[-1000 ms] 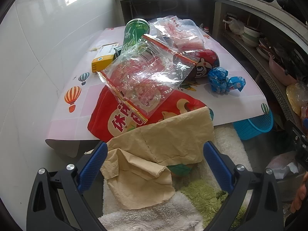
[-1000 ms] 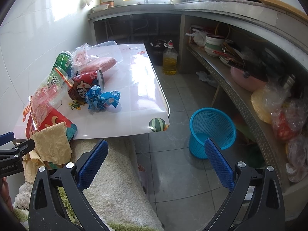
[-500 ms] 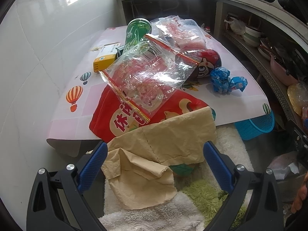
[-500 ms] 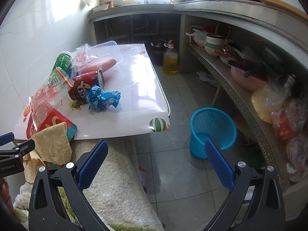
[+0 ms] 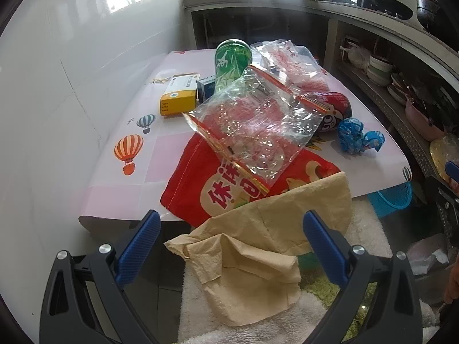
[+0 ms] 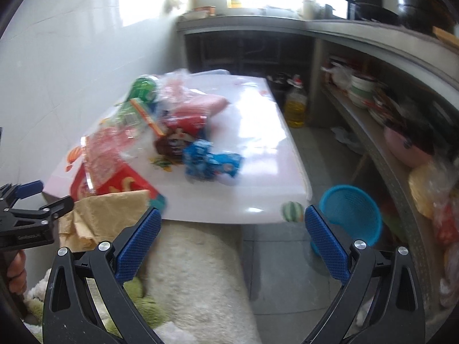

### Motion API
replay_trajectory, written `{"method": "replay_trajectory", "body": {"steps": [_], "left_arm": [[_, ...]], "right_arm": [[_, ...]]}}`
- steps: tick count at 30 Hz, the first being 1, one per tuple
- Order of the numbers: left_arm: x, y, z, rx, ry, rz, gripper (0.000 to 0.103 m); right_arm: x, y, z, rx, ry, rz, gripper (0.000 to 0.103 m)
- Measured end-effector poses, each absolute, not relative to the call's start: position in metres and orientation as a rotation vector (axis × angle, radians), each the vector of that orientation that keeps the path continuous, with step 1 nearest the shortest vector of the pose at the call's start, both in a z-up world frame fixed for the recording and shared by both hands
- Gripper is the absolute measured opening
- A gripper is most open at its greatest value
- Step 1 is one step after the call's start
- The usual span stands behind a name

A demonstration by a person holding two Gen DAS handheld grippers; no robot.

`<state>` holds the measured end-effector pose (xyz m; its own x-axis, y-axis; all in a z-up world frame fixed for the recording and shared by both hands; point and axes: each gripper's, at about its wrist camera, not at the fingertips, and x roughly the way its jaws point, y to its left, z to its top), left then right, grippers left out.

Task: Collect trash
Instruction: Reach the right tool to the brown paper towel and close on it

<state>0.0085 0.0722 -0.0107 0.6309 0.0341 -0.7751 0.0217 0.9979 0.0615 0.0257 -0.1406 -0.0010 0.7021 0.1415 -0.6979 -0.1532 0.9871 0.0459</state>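
Trash lies on a low pink table (image 5: 120, 189): a tan paper napkin (image 5: 258, 246) hanging over the near edge, a red snack bag (image 5: 200, 189), a clear zip bag (image 5: 258, 126), a green can (image 5: 232, 63), a red can (image 5: 332, 109), a crumpled blue wrapper (image 5: 355, 137) and a yellow box (image 5: 179, 97). My left gripper (image 5: 229, 246) is open, its jaws either side of the napkin without touching it. My right gripper (image 6: 229, 235) is open and empty over the floor rug, facing the table; the blue wrapper (image 6: 209, 160) lies ahead. A blue mesh bin (image 6: 352, 215) stands on the floor to the right.
A white and green fluffy rug (image 6: 195, 272) lies under the table's near edge. An oil bottle (image 6: 295, 109) stands on the floor beyond the table. Shelves with bowls and bags (image 6: 401, 132) run along the right. A tiled wall (image 5: 43, 100) is on the left.
My left gripper has risen and tilted a little, so the table sits lower in its view. My right gripper has swung left towards the table; its view is blurred by motion.
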Motion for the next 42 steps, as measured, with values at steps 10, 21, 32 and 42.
{"method": "replay_trajectory", "body": {"steps": [10, 21, 32, 42], "left_arm": [[0.011, 0.135, -0.024, -0.108, 0.844, -0.008, 0.097], [0.017, 0.180, -0.039, -0.175, 0.842, 0.107, 0.097], [0.022, 0.189, -0.042, -0.186, 0.828, 0.115, 0.097], [0.028, 0.167, -0.022, -0.212, 0.771, -0.025, 0.095]], "right_arm": [[0.037, -0.038, -0.026, -0.184, 0.845, 0.516, 0.096], [0.032, 0.030, -0.059, -0.400, 0.871, 0.672, 0.094], [0.043, 0.038, -0.072, -0.490, 0.906, 0.616, 0.061], [0.055, 0.013, -0.063, -0.401, 0.920, 0.620, 0.014]]}}
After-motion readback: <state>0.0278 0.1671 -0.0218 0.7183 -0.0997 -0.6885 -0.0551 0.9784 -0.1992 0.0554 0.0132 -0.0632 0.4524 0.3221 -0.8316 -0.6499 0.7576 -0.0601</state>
